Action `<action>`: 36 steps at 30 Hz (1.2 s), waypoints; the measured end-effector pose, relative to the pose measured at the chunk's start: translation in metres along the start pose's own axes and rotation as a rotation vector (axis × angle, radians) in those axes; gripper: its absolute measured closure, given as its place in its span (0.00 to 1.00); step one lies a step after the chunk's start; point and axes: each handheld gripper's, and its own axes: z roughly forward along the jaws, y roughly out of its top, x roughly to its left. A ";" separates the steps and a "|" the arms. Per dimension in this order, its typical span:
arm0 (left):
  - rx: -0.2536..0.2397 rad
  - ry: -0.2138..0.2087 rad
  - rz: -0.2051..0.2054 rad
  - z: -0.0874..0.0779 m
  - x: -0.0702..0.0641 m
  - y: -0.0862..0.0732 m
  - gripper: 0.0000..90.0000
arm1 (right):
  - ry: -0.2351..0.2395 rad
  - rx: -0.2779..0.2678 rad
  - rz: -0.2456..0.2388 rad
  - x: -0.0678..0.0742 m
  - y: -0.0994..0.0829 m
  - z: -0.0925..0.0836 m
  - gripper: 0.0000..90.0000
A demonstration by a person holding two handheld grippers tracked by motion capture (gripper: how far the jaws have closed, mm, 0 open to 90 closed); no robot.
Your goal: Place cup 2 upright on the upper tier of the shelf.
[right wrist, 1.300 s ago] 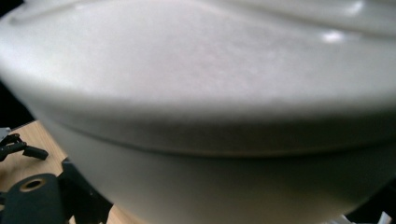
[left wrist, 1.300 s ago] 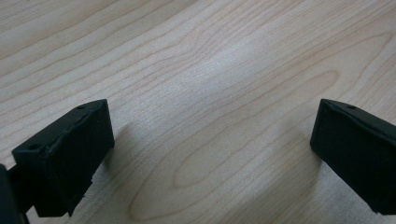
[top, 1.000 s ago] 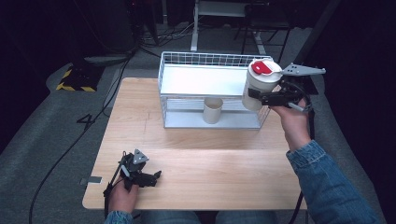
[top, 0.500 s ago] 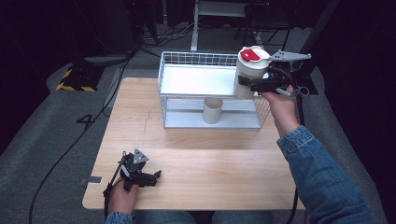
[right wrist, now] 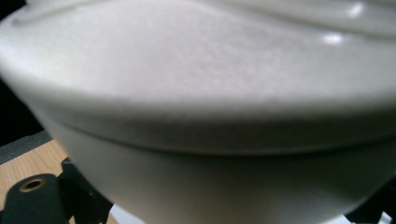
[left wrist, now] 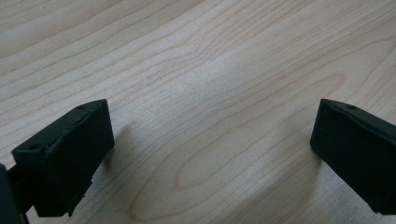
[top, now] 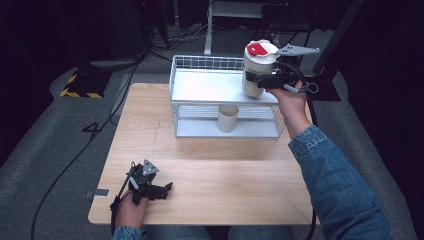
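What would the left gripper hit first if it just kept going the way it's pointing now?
The left gripper sits low at the near left, jaws open and angled down at the wooden table. Going straight on, it would most likely meet the bare tabletop first; nothing lies between its jaws.

A light wooden table [top: 210,195] carries a white wire rack [top: 200,86] holding a beige cup [top: 228,118].

Grey carpet floor [top: 60,150], dark room, black cables [top: 75,155], yellow-black hazard block [top: 80,85]

white tubs [top: 258,65]: 1 | paper cups [top: 228,118]: 1 | wire racks [top: 200,64]: 1 | grippers [top: 162,189]: 2, second [top: 256,80] partly hidden
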 end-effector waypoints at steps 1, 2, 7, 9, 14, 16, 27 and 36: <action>0.000 0.001 0.000 0.000 0.000 0.000 0.00 | -0.001 -0.001 0.000 0.000 0.001 0.002 0.14; 0.001 0.001 -0.001 0.000 0.000 0.000 0.00 | -0.001 -0.002 -0.002 0.000 0.002 0.004 0.14; 0.001 0.001 -0.001 0.000 0.000 0.000 0.00 | -0.007 -0.005 0.010 0.000 0.007 0.014 0.14; 0.000 0.000 0.000 0.000 0.000 0.000 0.00 | -0.008 -0.011 0.014 0.000 0.009 0.017 0.14; -0.002 0.003 -0.001 0.000 0.000 0.000 0.00 | -0.004 -0.010 0.036 -0.001 0.010 0.026 0.14; -0.002 0.006 -0.001 0.000 0.000 0.000 0.00 | -0.009 -0.007 0.037 -0.001 0.011 0.029 0.14; -0.004 0.005 -0.005 0.001 0.000 0.000 0.00 | -0.011 -0.004 0.042 -0.001 0.009 0.046 0.14; -0.003 0.005 -0.002 0.001 0.000 0.000 0.00 | -0.001 0.015 0.054 0.002 0.003 0.059 0.14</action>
